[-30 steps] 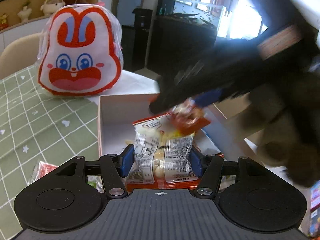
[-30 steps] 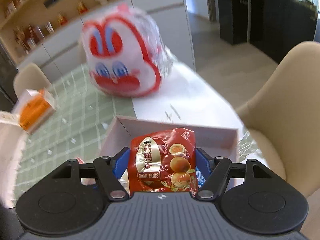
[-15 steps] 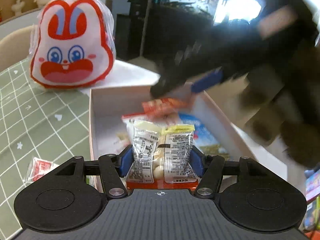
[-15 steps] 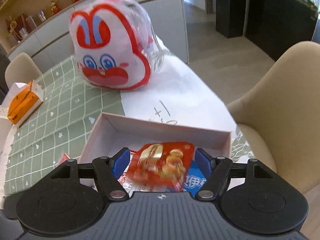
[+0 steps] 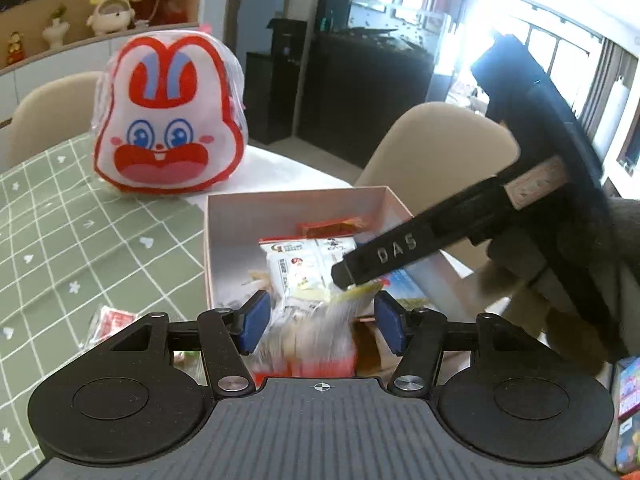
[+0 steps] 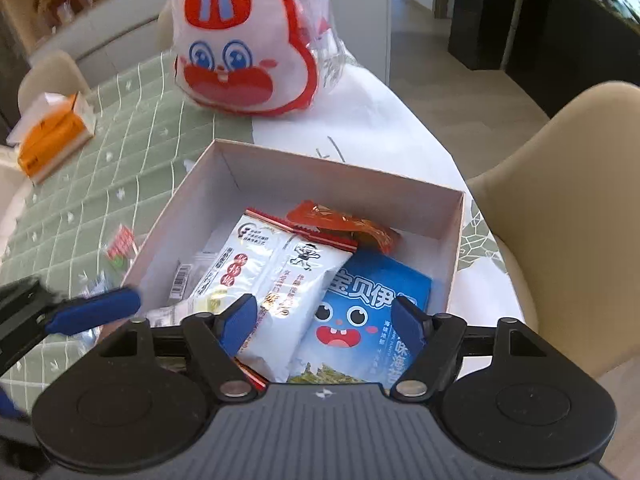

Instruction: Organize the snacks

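An open white box [image 6: 340, 168] [image 5: 296, 196] holds a white packet [image 6: 280, 280], a blue cartoon packet [image 6: 372, 304] and a red quail-egg packet [image 6: 344, 224] by its far wall. My right gripper [image 6: 324, 320] hovers open over the box with nothing between its pads. One black finger [image 5: 380, 256] of it crosses the left wrist view. My left gripper [image 5: 322, 328] is at the box's near edge, its jaws closing. A clear packet [image 5: 312, 332] sits blurred and tilted between them, with a gap to the right pad. A left pad [image 6: 92, 312] shows in the right wrist view.
A big rabbit-faced bag [image 5: 168, 120] [image 6: 244, 40] stands behind the box on the green checked cloth [image 5: 60, 240]. A small red snack [image 5: 110, 320] lies left of the box. An orange tissue box [image 6: 52, 140] sits far left. A beige chair [image 6: 572, 200] stands right of the table.
The red quail-egg packet left my right gripper and now lies in the box. The clear packet in my left gripper, held upright before, has tipped and come loose.
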{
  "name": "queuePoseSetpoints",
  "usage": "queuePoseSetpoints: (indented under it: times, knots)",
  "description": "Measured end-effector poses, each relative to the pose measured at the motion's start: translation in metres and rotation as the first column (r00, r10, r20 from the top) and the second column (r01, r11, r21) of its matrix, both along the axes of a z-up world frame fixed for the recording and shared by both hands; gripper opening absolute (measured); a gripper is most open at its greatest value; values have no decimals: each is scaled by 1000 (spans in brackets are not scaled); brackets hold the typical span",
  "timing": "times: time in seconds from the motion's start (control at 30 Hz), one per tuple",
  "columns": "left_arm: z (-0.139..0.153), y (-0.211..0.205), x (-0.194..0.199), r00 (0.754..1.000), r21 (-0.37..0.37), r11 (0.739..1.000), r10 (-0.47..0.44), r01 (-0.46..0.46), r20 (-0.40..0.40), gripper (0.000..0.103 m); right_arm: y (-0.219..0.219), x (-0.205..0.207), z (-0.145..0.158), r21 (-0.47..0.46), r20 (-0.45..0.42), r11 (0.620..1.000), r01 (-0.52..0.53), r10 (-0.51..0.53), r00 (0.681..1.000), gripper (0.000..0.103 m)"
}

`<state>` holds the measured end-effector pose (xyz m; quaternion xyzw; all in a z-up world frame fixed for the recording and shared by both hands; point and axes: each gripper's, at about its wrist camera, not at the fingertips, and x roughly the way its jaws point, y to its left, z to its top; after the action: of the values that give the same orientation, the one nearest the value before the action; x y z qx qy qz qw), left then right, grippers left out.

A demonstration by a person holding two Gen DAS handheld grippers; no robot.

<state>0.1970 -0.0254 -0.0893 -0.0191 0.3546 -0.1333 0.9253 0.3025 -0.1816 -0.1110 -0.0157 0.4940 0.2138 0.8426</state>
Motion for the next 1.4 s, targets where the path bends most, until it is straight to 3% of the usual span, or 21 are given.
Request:
queuePoseSetpoints:
  times: [0.1, 0.17, 0.23, 0.3, 0.4, 0.47, 0.53, 0.7, 0.8, 0.87, 1.0, 1.2, 1.4]
  knots:
    - [9, 14, -17, 999, -66, 997, 39, -37, 19, 63, -2, -2, 8, -12, 28, 1000, 21, -20, 999, 74]
    - [17, 30, -28, 996, -126, 989, 85, -79, 43, 63, 2, -8, 23, -25, 97, 1000, 12, -9, 995, 74]
    - [24, 54, -40, 982, -193, 966, 185, -173, 47, 63, 10, -14, 40, -31, 165, 999, -19, 24, 986, 74]
    - [21, 80, -47, 946, -227, 920, 324, -321, -26, 63, 28, -20, 58, -28, 204, 996, -86, 90, 975, 74]
    - [2, 120, -51, 852, -203, 832, 475, -516, -219, 63, 65, -20, 69, -4, 176, 982, -189, 187, 966, 74]
    - [-11, 138, -55, 816, -159, 816, 499, -555, -291, 63, 98, -18, 68, 16, 135, 969, -245, 241, 961, 74]
    - [-19, 146, -60, 797, -120, 814, 508, -569, -328, 63, 132, -11, 61, 27, 79, 958, -284, 282, 956, 74]
    - [-25, 155, -85, 799, -123, 821, 490, -558, -349, 63, 197, 10, 27, 30, -62, 957, -288, 289, 955, 74]
    - [-25, 160, -97, 803, -120, 827, 483, -550, -349, 63, 225, 16, 2, -72, -83, 953, -295, 289, 954, 74]
    - [-27, 166, -100, 803, -118, 829, 480, -547, -353, 63, 232, 18, -11, -106, -103, 953, -285, 275, 956, 74]
    - [-31, 178, -112, 793, -115, 820, 492, -561, -358, 63, 232, 13, -23, -81, -159, 961, -266, 251, 955, 74]
    - [-28, 182, -121, 794, -121, 816, 499, -565, -347, 63, 234, -30, -21, -62, -181, 943, -326, 311, 933, 74]
    - [-28, 175, -129, 802, -122, 824, 486, -553, -348, 63, 215, -70, -16, -19, -188, 937, -348, 339, 922, 52]
